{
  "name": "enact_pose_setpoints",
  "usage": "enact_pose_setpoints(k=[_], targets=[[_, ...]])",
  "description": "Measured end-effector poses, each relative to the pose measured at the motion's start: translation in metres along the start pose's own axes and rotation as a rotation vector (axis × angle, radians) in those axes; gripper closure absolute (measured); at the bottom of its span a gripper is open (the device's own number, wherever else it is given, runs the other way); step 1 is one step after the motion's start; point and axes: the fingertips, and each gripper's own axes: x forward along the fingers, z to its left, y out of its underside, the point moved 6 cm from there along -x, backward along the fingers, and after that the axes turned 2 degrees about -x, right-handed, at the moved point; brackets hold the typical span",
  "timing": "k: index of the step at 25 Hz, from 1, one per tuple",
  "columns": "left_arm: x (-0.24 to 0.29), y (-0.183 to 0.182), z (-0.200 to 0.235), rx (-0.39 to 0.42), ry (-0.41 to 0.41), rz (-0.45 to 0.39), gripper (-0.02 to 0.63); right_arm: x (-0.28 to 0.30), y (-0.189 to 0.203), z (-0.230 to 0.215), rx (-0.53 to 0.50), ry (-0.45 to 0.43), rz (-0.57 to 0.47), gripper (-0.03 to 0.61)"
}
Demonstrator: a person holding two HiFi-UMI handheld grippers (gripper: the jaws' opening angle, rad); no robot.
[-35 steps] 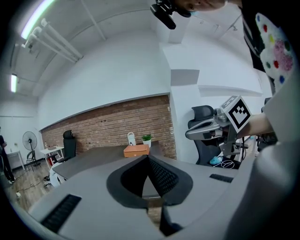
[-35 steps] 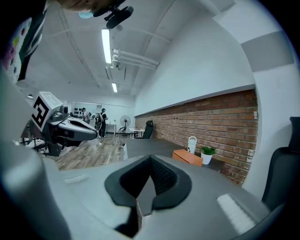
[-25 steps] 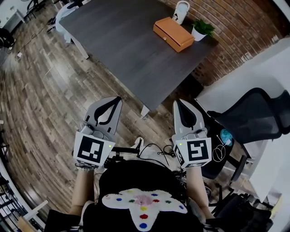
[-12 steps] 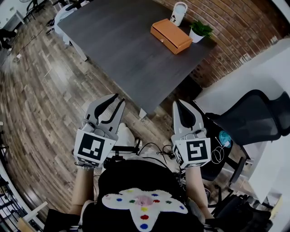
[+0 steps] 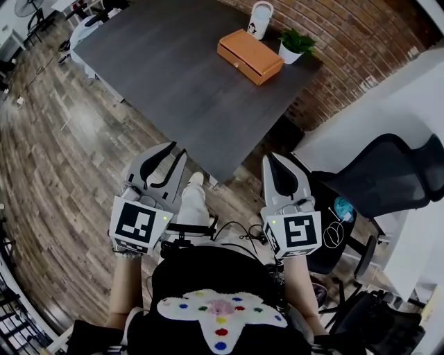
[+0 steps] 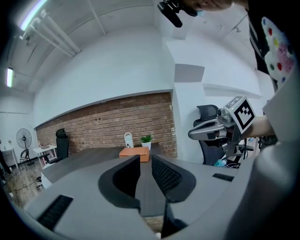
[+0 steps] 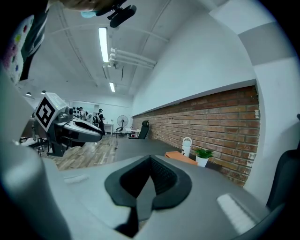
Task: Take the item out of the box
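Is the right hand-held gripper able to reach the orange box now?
Probably not yet: the box sits at the far end of the table, while the right hand-held gripper is only beside its near corner.

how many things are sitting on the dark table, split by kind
orange box: 1
white jug: 1
potted plant: 1
total: 3
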Motion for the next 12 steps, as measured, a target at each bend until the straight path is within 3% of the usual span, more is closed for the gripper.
enact_pose_setpoints(k=[12], targets=[[0.079, -0.002, 0.048, 0.004, 0.081, 0.021, 0.551, 0.062, 0.005, -0.032, 0.036, 0.057, 0.04, 0.572]])
